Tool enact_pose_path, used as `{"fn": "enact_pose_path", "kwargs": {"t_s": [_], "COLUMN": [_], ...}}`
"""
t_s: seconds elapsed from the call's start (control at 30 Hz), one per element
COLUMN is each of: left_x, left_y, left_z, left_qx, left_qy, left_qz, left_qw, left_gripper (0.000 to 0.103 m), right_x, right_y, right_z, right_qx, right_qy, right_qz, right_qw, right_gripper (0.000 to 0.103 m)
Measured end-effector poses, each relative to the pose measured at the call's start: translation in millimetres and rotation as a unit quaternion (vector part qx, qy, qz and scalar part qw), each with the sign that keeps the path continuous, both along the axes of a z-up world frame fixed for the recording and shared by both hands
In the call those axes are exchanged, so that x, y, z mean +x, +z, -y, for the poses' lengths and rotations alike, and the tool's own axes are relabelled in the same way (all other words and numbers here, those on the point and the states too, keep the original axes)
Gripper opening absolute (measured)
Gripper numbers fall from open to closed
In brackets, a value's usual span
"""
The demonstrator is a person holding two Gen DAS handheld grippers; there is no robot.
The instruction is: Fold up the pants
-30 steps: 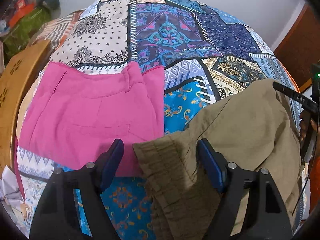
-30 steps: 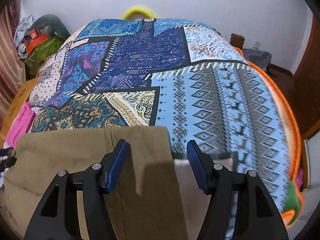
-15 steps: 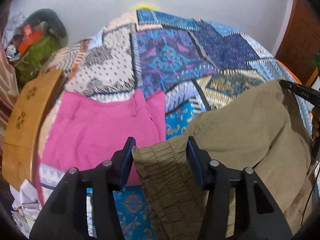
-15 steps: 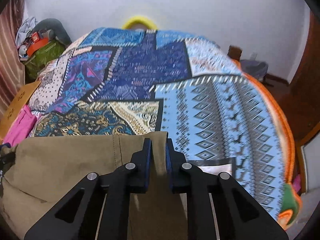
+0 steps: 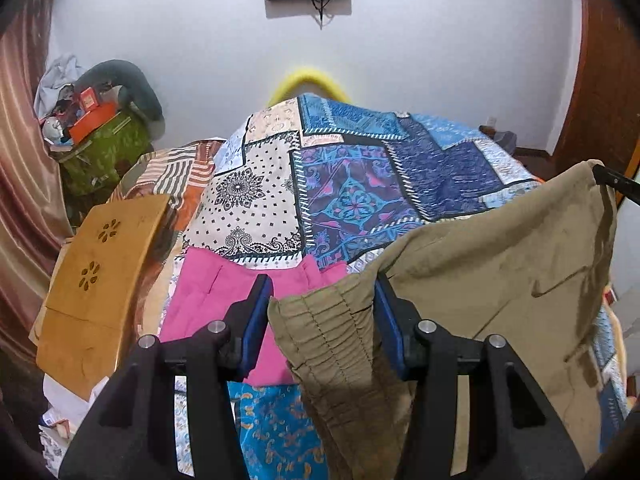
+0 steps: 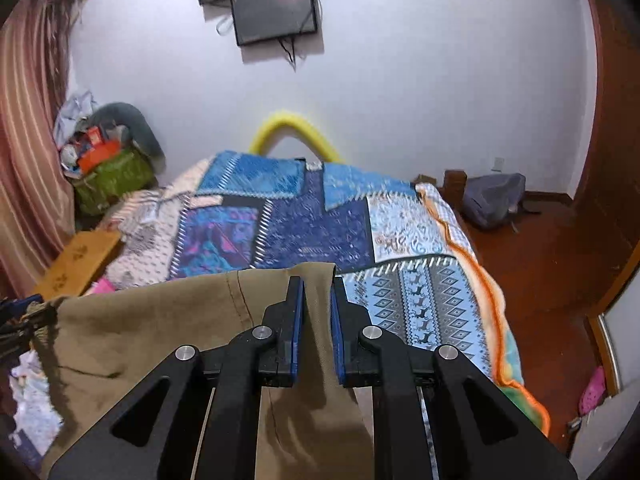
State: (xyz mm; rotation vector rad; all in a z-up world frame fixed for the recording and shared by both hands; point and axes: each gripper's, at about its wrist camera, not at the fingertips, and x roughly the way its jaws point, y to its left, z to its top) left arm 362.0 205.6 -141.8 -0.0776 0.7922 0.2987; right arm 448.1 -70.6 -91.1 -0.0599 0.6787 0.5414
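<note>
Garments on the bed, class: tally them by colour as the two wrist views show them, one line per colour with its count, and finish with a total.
Khaki pants, held up by both grippers: 1
Pink garment, lying flat on the patchwork bedspread: 1
Total: 2

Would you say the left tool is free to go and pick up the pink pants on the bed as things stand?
Probably not yet. The left tool is closed on the gathered waistband of the khaki pants, so it is occupied. The pink pants lie uncovered just beyond it on the bed.
</note>
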Motion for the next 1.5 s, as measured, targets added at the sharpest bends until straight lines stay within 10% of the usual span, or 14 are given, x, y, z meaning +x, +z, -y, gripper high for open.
{"fn": "enact_pose_path", "kwargs": {"t_s": [0.63,1.5], "left_x": [-125.0,-235.3], "left_y": [27.9,-59.9], "left_z": [77.7,110.7], "left_qx": [0.071,0.032], "left_qy": [-0.072,-0.137], "left_qz": [0.024,-0.059], "left_qw": [0.9945,0.9882], "left_gripper": [0.050,0.055], "right_x": [-123.0,-263.2], "right_y": [18.8,-97.1], "right_z": [66.4,111.4], "right_qx": [0.006,-0.057], "right_qy": [0.011,0.002], "right_qz": [0.000,-0.101], "right_qw": [1.000,0.993], "right_gripper": [0.011,0.014]}}
